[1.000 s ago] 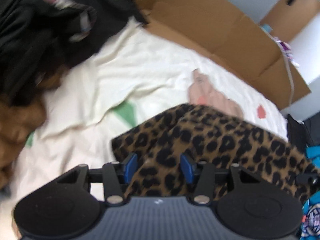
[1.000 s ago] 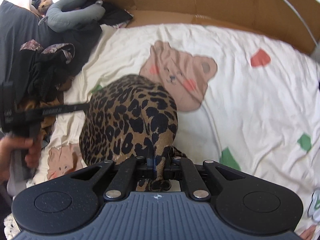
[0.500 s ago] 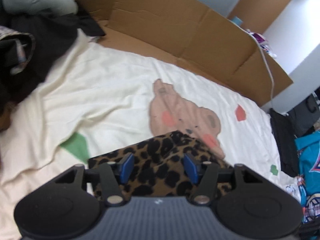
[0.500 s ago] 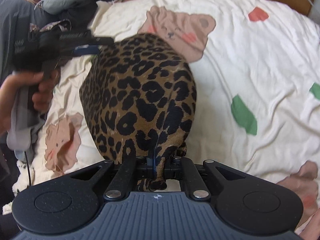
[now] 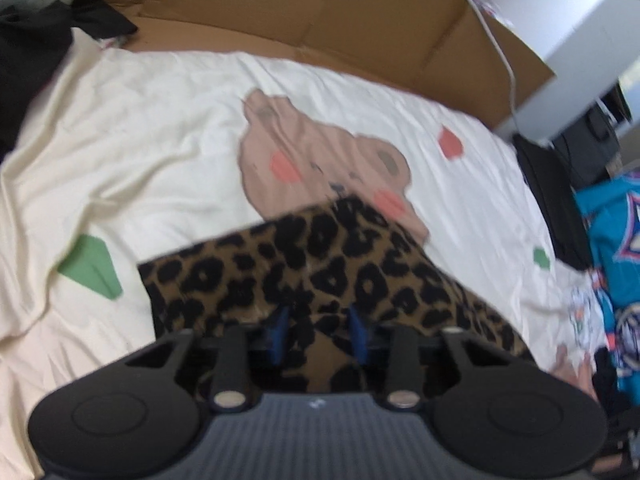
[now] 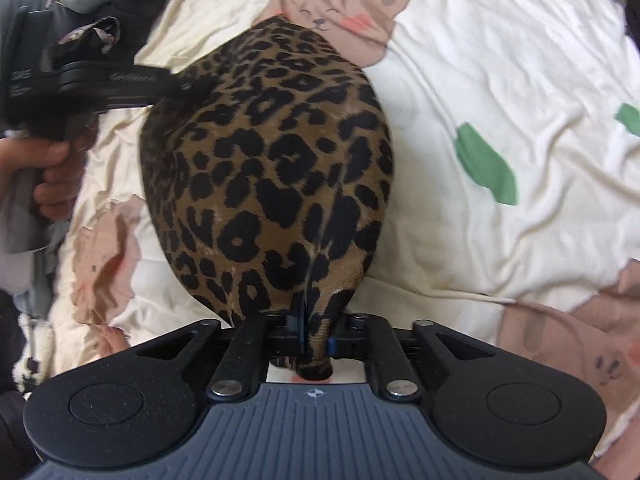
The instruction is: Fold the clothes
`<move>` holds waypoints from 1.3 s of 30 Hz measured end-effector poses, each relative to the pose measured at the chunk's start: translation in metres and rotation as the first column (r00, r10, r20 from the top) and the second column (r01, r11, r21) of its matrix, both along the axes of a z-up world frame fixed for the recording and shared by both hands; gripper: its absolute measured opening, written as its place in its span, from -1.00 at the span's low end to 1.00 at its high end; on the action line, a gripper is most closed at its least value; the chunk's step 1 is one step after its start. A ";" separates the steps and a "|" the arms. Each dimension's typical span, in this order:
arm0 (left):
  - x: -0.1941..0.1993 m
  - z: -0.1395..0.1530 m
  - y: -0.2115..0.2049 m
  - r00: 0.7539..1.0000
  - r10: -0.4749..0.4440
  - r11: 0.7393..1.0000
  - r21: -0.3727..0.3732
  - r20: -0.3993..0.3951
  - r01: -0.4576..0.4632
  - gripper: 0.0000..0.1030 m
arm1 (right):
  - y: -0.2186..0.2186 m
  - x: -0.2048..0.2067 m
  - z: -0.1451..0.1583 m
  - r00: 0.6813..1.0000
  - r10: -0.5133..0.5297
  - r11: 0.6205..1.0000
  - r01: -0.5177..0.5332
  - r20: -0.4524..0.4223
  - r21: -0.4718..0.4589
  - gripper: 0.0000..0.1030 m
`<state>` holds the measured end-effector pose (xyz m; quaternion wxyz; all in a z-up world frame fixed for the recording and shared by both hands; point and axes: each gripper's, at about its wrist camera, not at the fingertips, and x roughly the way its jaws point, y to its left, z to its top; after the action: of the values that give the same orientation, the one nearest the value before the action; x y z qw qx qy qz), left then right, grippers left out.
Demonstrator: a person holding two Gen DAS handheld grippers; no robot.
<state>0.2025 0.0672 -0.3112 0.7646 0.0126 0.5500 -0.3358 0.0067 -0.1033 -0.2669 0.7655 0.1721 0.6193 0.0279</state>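
On a cream bedsheet [image 6: 480,92] printed with bears and colour patches, a leopard-print garment [image 6: 272,168] lies stretched between two hand-held grippers. The right gripper [image 6: 314,332] is clamped on a bunched corner of the fabric at the near edge, its blue pads pressed together with the cloth pinched between them and a tuft poking out underneath. Seen from the right wrist, the left gripper [image 6: 176,86] reaches in from the left side, its tips touching the garment's far left edge; a hand [image 6: 48,176] grips its handle. From the left wrist camera, the left gripper's [image 5: 318,330] blue pads [image 5: 278,328] stand apart with leopard fabric lying between and beneath them; the view is blurred, and the pads do not appear to be pinching the cloth. The garment [image 5: 320,272] partly covers the chin of a bear print [image 5: 312,160]. Cardboard [image 5: 320,8] stands along the bed's far edge, with a white cable [image 5: 500,52] draped over it. Dark clothes [image 6: 88,36] are piled at the left, and a teal garment [image 5: 616,232] sits at the right.
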 end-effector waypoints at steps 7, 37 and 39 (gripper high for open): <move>-0.026 0.032 0.014 1.000 -0.004 1.000 -0.029 0.017 0.005 -0.96 | -0.018 -0.015 0.036 0.993 -0.102 0.995 0.103 0.061 -0.013 -0.47; -0.116 0.074 -0.005 0.960 -0.281 0.935 -0.223 0.002 0.274 -0.99 | -0.015 0.067 0.009 0.890 -0.456 0.826 0.408 0.033 0.390 -0.10; -0.119 0.074 -0.002 0.954 -0.300 0.927 -0.238 -0.005 0.290 -0.99 | -0.013 0.070 0.005 0.891 -0.453 0.834 0.408 0.036 0.371 -0.11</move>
<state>0.0831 0.0657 -0.2372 0.6899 -0.0022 0.5140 -0.5097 0.0771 -0.1161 -0.2620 0.7450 0.4398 0.5010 -0.0239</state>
